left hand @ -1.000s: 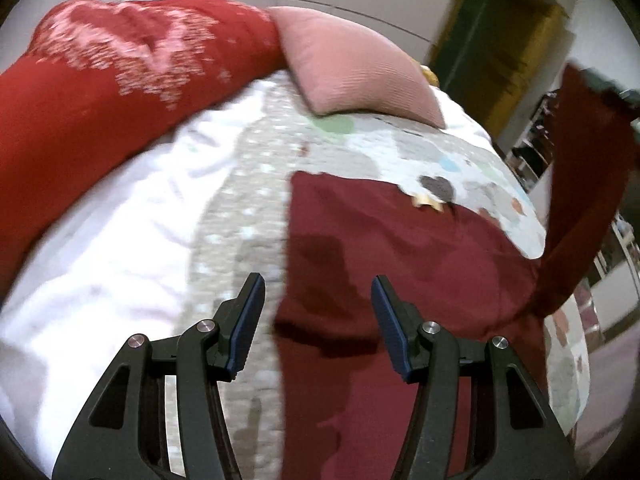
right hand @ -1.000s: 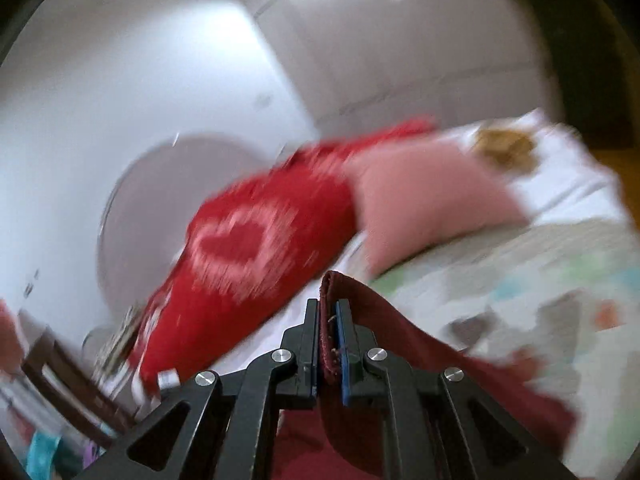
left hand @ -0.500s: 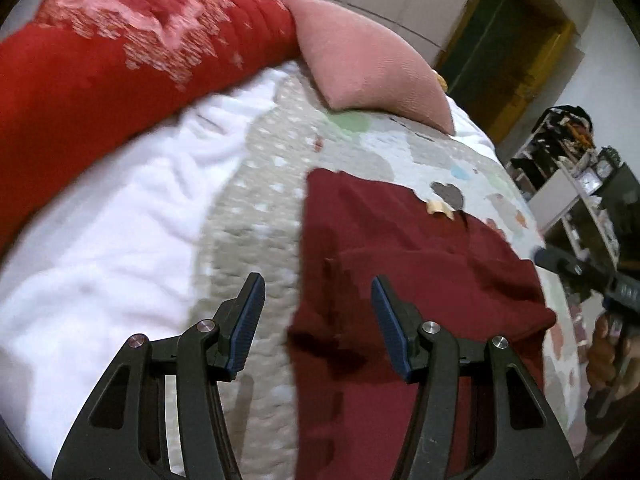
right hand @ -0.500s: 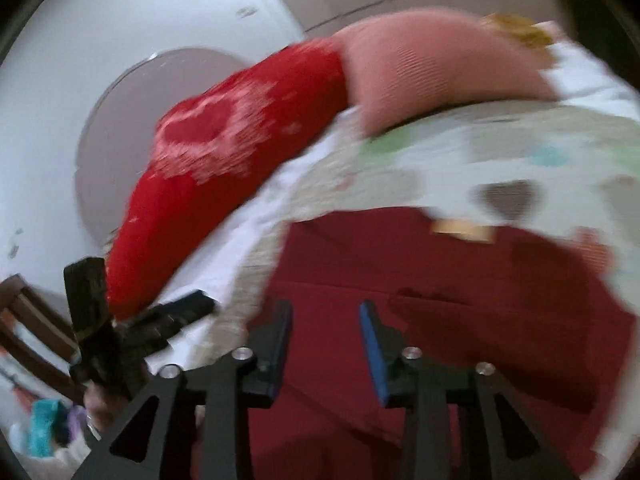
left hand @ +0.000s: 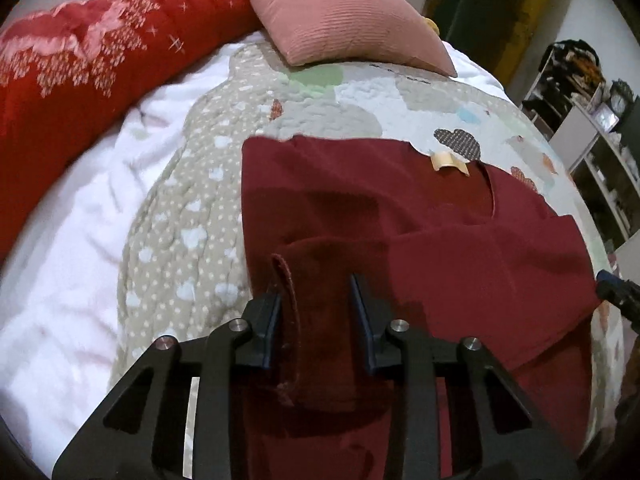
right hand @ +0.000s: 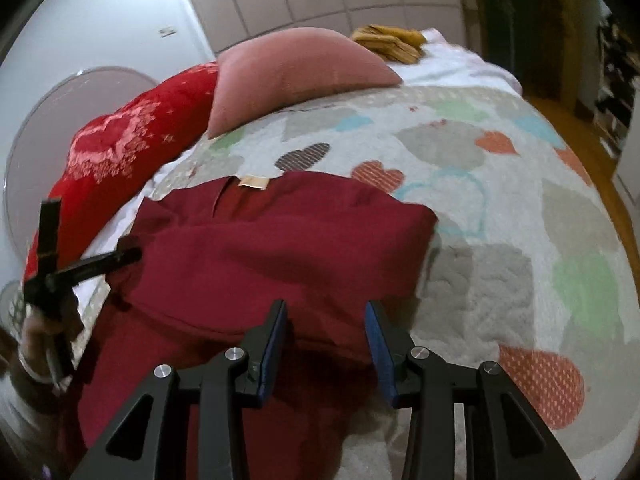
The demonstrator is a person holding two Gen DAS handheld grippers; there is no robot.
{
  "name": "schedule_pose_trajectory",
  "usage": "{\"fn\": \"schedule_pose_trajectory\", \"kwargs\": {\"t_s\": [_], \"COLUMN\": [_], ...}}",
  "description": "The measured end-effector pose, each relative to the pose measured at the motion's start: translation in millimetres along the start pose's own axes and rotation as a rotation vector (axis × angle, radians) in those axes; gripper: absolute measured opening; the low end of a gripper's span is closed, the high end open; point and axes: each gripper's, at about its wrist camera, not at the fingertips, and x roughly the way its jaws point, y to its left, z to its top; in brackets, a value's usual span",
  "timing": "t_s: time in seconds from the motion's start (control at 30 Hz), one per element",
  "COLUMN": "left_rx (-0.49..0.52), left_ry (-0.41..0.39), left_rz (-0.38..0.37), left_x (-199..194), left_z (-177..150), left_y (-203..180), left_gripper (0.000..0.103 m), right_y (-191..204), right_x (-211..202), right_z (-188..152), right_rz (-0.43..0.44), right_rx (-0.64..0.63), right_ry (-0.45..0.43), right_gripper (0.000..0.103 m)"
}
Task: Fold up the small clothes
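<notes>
The shirt [left hand: 400, 216] is laid flat on the quilt [left hand: 180, 208], below the pink pillow [left hand: 344, 12]. A hemmed flap [left hand: 316, 320] is stood between the left gripper [left hand: 316, 312]'s parted fingers, not yet pinched. The right gripper [right hand: 326, 344] is held released over the shirt's near edge. If only one soft, matte layer is caught, the fold may be skewed or bunched.

We've got two matching black plastic grippers here. The left gripper [left hand: 316, 312] has chunky arms with triangular cutouts, four round silver screws and dark blue finger pads [left hand: 273, 326]. The right gripper [right hand: 326, 344] is the same build, with brighter blue pads [right hand: 378, 350]. At 9 o'clock in the right view, our bare-skinned left hand [right hand: 38, 330] shows.
</notes>
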Motion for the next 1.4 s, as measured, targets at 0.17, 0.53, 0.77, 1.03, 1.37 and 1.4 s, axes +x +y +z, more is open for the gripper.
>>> {"fn": "schedule_pose_trajectory", "kwargs": {"t_s": [0.17, 0.53, 0.77, 1.03, 1.37, 1.4], "left_rx": [-0.03, -0.154, -0.11, -0.135, -0.087, -0.081], "left_ry": [0.009, -0.051, 0.0, 0.002, -0.01, -0.009], "left_rz": [-0.002, -0.058, -0.009, -0.003, 0.019, 0.031], "left_x": [2, -27, -1, 14, -11, -8], "left_z": [-1, -5, -8, -11, -33, -36], "left_y": [14, 27, 21, 31, 25, 24], "left_gripper": [0.03, 0.03, 0.03, 0.047, 0.047, 0.048], "right_y": [26, 12, 23, -17, 3, 7], "right_x": [24, -20, 42, 68, -3, 2], "right_z": [-23, 11, 37, 43, -10, -17], "right_rz": [-0.1, -0.062, -0.12, -0.162, -0.169, -0.205], "right_rx": [-0.152, 0.006, -0.026, 0.102, 0.022, -0.004], "right_ry": [0.155, -0.045, 0.001, -0.028, -0.019, 0.007], "right_gripper": [0.021, 0.021, 0.021, 0.021, 0.028, 0.028]}}
